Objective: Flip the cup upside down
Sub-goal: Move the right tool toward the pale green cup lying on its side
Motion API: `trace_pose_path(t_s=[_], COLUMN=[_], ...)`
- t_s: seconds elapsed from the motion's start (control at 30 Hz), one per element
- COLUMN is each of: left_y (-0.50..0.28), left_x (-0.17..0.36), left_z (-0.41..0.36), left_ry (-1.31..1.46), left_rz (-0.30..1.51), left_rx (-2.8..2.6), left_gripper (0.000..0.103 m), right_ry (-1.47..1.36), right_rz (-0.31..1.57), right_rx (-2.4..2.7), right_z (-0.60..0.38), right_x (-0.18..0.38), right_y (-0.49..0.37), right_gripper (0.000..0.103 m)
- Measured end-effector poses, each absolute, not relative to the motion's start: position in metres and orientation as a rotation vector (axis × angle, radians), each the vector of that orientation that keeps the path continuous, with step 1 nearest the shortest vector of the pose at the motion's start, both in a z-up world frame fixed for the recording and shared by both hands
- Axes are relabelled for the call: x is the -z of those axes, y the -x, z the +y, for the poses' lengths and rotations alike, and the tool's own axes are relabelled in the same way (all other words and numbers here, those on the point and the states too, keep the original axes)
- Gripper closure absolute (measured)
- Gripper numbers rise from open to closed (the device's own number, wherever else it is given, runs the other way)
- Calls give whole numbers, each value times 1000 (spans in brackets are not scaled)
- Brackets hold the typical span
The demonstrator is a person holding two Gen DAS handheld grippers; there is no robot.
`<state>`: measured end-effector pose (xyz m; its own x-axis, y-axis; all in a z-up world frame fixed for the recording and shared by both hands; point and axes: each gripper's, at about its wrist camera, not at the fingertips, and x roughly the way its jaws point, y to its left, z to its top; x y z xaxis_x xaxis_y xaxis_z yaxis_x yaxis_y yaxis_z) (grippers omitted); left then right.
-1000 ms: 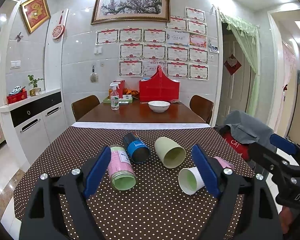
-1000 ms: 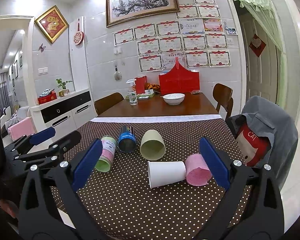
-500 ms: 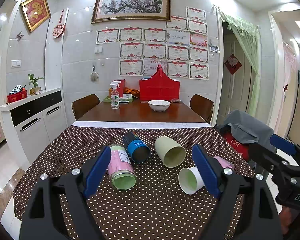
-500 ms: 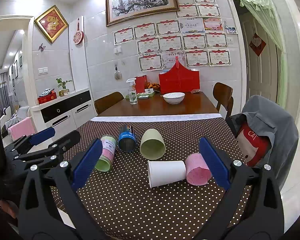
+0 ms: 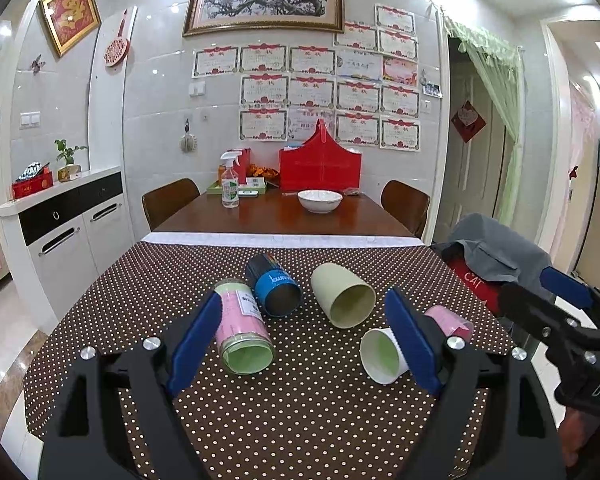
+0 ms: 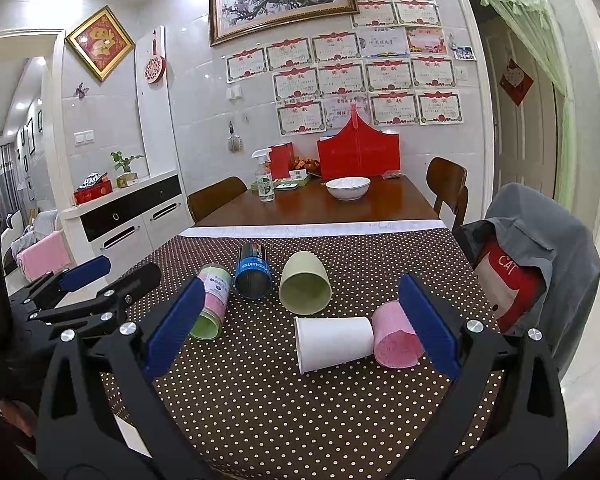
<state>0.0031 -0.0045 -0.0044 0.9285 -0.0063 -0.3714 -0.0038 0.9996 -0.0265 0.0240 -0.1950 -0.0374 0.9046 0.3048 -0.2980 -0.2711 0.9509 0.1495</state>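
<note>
Several cups lie on their sides on the brown dotted tablecloth. From left to right: a pink-labelled cup, a blue and black cup, a pale green cup, a white paper cup and a pink cup. My left gripper is open and empty, held above the cloth in front of the cups. My right gripper is open and empty, held in front of the white cup.
Beyond the cloth is a wooden table with a white bowl, a spray bottle and a red holder. A chair with a grey jacket stands at the right. A white cabinet is at the left.
</note>
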Motion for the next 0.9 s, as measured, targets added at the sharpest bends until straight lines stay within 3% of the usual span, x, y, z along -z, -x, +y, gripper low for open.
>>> trace_pose_path(t_s=[0.9], left_y=[-120], left_x=[54], left_z=[18], left_ry=[120], left_rz=[654], left_rx=[34], left_gripper=[21], right_ry=[-136], right_rz=[541], right_rx=[-255], right_z=[-185], right_x=[73], right_y=[-147], right_gripper=[8])
